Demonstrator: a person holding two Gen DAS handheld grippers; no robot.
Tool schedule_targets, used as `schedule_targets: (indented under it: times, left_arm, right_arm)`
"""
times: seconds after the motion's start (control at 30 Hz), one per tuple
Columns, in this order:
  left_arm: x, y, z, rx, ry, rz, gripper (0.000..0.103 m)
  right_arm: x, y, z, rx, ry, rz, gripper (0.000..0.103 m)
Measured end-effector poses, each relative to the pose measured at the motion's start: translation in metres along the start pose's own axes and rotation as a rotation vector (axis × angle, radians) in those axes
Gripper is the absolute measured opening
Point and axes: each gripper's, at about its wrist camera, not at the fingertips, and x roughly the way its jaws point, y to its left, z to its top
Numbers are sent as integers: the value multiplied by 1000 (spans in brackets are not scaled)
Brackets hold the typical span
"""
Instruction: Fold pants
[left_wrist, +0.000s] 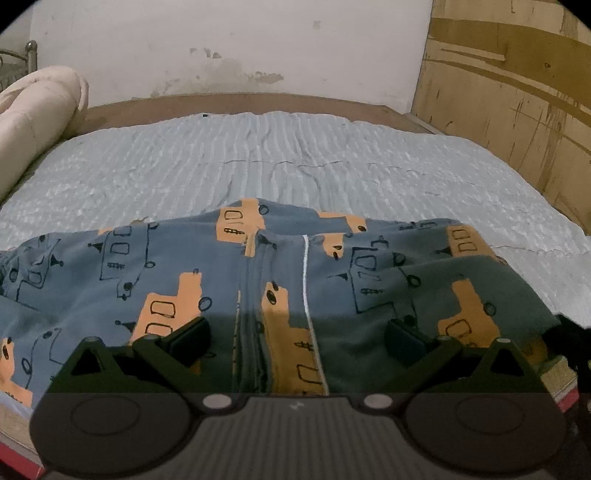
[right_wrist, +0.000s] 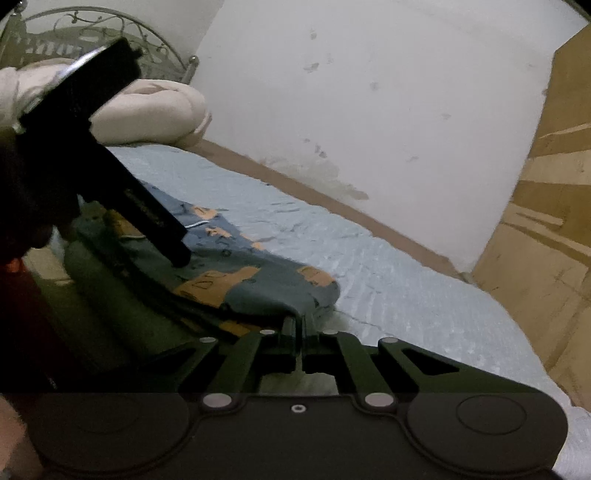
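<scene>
Blue-grey pants (left_wrist: 207, 273) printed with orange trucks lie spread across the near part of the bed, a white piping line running down the middle. My left gripper (left_wrist: 297, 338) hangs open just above them, its pads wide apart and nothing between them. In the right wrist view the pants (right_wrist: 258, 284) end in a bunched edge, and my right gripper (right_wrist: 298, 326) is shut on that edge near the bedspread. One black finger (right_wrist: 173, 247) of the left gripper reaches down over the cloth at the upper left.
A light blue ribbed bedspread (left_wrist: 295, 158) covers the bed beyond the pants. A rolled cream blanket (left_wrist: 33, 122) lies at the far left by a metal headboard (right_wrist: 110, 33). A wooden bed rail (left_wrist: 258, 101) meets the white wall, and a brown wooden panel (left_wrist: 517, 110) stands at the right.
</scene>
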Motion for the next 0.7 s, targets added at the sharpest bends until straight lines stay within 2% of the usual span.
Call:
schedule_targets:
  times: [0.23,0.4,0.53,0.63,0.7]
  left_arm:
    - [-8,-6,9,-12,-54,-1,102]
    - [-13,-33,17,33,-87,-117,102]
    - [-1,-56,15,82,-39,-160,102]
    - [9,-59,9,73,9,-175,102]
    - [10,-60,5,88,11,-173,102]
  right_arm:
    - [-1,5,-6,-55,48,50,0]
    - [-1,4,-8,-57,52,55,0]
    - [-5,4,-9,-59,52,61,0]
    - [-8,4,-11,-53,59,67,0]
    - [-9,4,-12,-46,67,76,0]
